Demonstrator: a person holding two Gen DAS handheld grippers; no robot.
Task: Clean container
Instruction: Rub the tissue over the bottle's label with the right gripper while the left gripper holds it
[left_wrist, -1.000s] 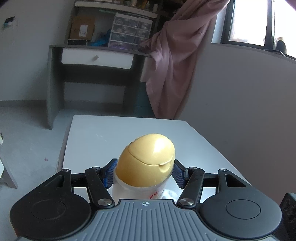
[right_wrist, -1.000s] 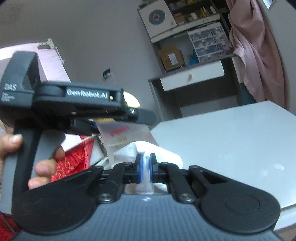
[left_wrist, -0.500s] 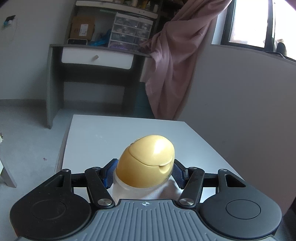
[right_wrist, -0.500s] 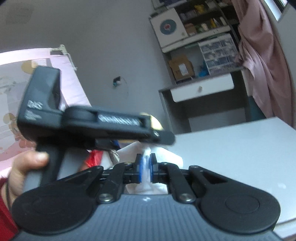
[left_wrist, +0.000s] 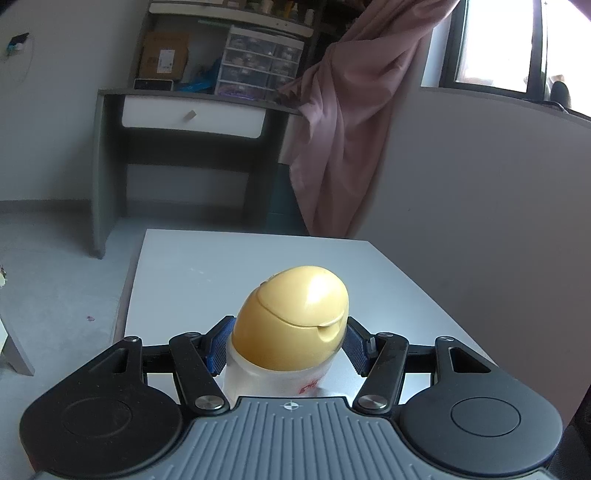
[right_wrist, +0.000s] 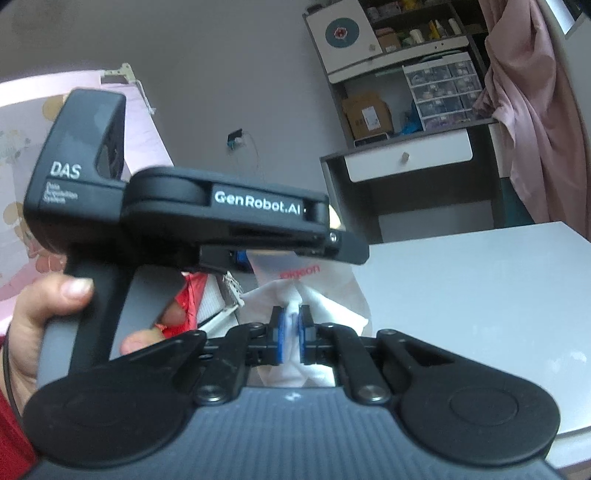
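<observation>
My left gripper (left_wrist: 286, 341) is shut on a translucent white container (left_wrist: 273, 380) with a rounded yellow cap (left_wrist: 291, 328) and holds it upright above the white table (left_wrist: 207, 280). In the right wrist view the left gripper's body (right_wrist: 207, 214) crosses the frame, with the container's wall (right_wrist: 295, 273) and red lettering below it. My right gripper (right_wrist: 290, 336) is shut on a white cloth (right_wrist: 325, 306) that lies against the container's lower side.
A grey desk with a white drawer (left_wrist: 192, 118) and shelves stands beyond the table. A pink curtain (left_wrist: 351, 110) hangs at the right by a grey wall. The person's hand (right_wrist: 48, 306) grips the left handle. Red fabric (right_wrist: 190, 295) is at the lower left.
The cloth, which half a second ago covered the container's front under the cap, has moved down off it. The right gripper has shifted against the container. The left gripper barely moved.
</observation>
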